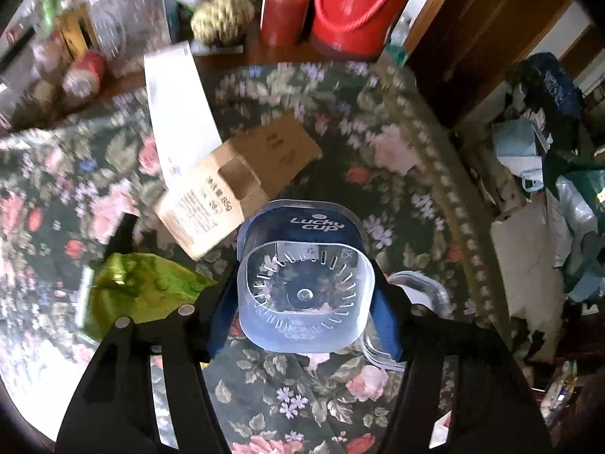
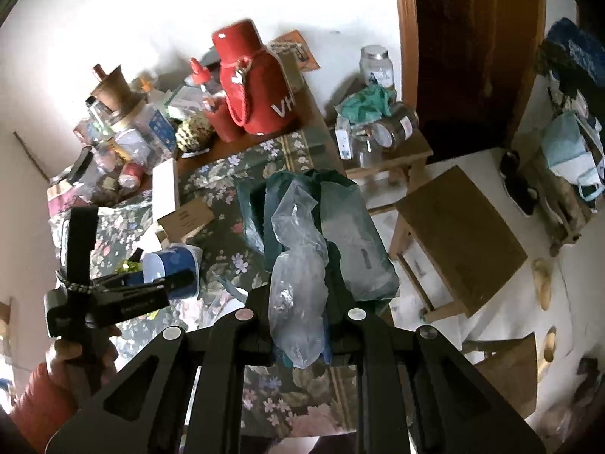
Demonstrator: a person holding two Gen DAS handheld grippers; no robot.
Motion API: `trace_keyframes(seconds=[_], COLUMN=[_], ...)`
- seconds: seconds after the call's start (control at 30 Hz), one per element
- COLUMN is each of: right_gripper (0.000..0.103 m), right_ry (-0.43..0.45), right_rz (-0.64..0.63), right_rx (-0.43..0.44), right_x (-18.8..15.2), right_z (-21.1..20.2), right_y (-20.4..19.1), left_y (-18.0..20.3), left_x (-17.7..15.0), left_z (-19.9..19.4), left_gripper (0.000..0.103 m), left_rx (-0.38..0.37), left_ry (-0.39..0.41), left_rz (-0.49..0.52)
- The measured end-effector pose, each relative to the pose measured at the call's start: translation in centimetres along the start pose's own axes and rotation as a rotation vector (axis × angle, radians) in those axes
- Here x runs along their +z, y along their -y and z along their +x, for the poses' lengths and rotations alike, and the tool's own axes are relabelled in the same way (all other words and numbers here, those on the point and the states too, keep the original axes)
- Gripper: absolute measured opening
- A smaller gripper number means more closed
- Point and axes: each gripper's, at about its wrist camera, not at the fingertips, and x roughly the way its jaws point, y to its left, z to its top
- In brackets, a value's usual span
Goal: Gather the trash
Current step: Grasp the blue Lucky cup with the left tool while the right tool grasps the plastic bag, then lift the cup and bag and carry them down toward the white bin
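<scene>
My left gripper (image 1: 304, 299) is shut on a clear plastic cup (image 1: 306, 302) with a blue "Lucky cup" sleeve, held just above the floral tablecloth (image 1: 378, 132). The cup and the left gripper also show in the right wrist view (image 2: 172, 268). A green foil wrapper (image 1: 140, 287) lies left of the cup. A brown cardboard box (image 1: 234, 185) and white paper (image 1: 177, 109) lie behind it. My right gripper (image 2: 298, 314) is shut on a dark green plastic bag (image 2: 340, 234) with clear plastic (image 2: 298, 265) bunched in it, held over the table's right edge.
Red jug (image 1: 355, 7), red bottle (image 1: 285, 7), jars and clutter (image 1: 75, 45) line the table's far side. A clear plastic piece (image 1: 427, 287) lies right of the cup. Wooden stools (image 2: 457, 238) stand on the floor at right, with jars (image 2: 382, 128) on a small table.
</scene>
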Motion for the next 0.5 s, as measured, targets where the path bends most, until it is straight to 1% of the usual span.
trace_keyframes(seconds=[0.23, 0.3, 0.5], right_gripper=[0.014, 0.014, 0.014], right_ry=[0.066, 0.084, 0.134], right_rz=[-0.052, -0.077, -0.192], right_rx=[0.058, 0.082, 0.155], right_x=[0.2, 0.1, -0.1], right_z=[-3.2, -4.2, -7.3], right_y=[-0.2, -0.3, -1.1], left_y=[1.5, 2.0, 3.4], left_x=[-1.2, -1.6, -4.9], left_z=[-6.9, -8.8, -15.6], left_gripper=[0.062, 0.062, 0.062], left_rx=[0.021, 0.031, 0.071], left_ry=[0.142, 0.187, 0.337], left_rz=[-0.017, -0.041, -0.134])
